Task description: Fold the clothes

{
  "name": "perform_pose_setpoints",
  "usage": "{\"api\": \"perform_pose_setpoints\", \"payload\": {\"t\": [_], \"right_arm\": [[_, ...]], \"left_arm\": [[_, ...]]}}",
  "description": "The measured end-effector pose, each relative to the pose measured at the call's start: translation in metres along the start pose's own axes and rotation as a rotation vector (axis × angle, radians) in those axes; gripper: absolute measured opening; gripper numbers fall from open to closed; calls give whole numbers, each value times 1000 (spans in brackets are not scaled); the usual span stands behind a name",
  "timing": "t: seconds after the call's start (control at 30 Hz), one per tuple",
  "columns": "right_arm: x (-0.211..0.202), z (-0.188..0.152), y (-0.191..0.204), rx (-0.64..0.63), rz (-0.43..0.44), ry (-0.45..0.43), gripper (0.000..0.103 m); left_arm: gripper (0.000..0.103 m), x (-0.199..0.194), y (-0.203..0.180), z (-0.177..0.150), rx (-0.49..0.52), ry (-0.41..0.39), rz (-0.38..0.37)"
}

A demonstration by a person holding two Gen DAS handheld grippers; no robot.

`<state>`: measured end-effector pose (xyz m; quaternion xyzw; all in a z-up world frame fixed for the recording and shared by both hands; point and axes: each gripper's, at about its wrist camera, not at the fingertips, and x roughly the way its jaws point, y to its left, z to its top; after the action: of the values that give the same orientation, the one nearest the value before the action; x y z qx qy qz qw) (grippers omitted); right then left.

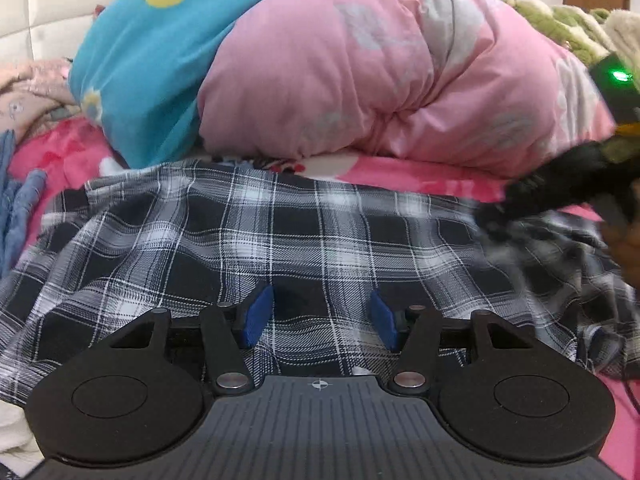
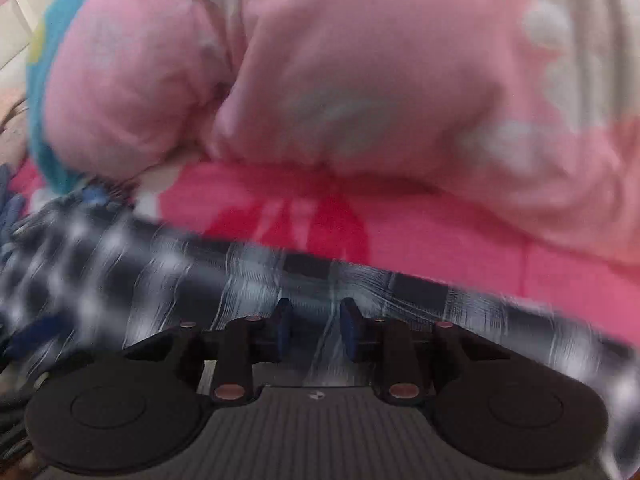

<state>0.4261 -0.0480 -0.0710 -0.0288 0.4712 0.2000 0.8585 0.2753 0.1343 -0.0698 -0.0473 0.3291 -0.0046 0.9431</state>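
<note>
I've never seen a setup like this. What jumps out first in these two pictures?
The big pink duvet bunched at the back of the bed fills the top of both views, with a blue patch on its left. In front lies a black-and-white plaid shirt spread over the bright pink sheet. At the bottom, the left gripper has blue fingers apart just over the plaid.

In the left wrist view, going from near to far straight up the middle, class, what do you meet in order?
Left claw → black-and-white plaid garment → bright pink bedsheet → bunched pale pink duvet.
</note>
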Motion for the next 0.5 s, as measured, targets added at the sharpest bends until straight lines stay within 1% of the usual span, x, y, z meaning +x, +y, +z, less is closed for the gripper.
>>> {"api": "perform_pose_setpoints", "payload": {"t": [0.03,0.1,0.17,0.23,0.33,0.43,0.5], "right_arm": [[5,6,1,0,-13,-27,27],[11,18,-3,50,-16,-61,27],[6,25,-5,50,-41,-89,27],[-15,25,-13,67,-65,-127,28],[-65,14,-33,107,-56,-174,29],[-108,-5,-65,147,-84,-154,29],[-117,-19,-85,162,-123,-113,29]], "left_arm": [[55,0,-2,-1,7,-2,3],[55,-1,-5,-4,22,-5,8],[56,1,-1,-3,14,-4,1],[56,0,3,-1,1,-2,-8],[56,1,3,-1,5,-1,-6],[56,1,3,-1,9,-1,-3],[56,1,3,0,11,0,-2]]}}
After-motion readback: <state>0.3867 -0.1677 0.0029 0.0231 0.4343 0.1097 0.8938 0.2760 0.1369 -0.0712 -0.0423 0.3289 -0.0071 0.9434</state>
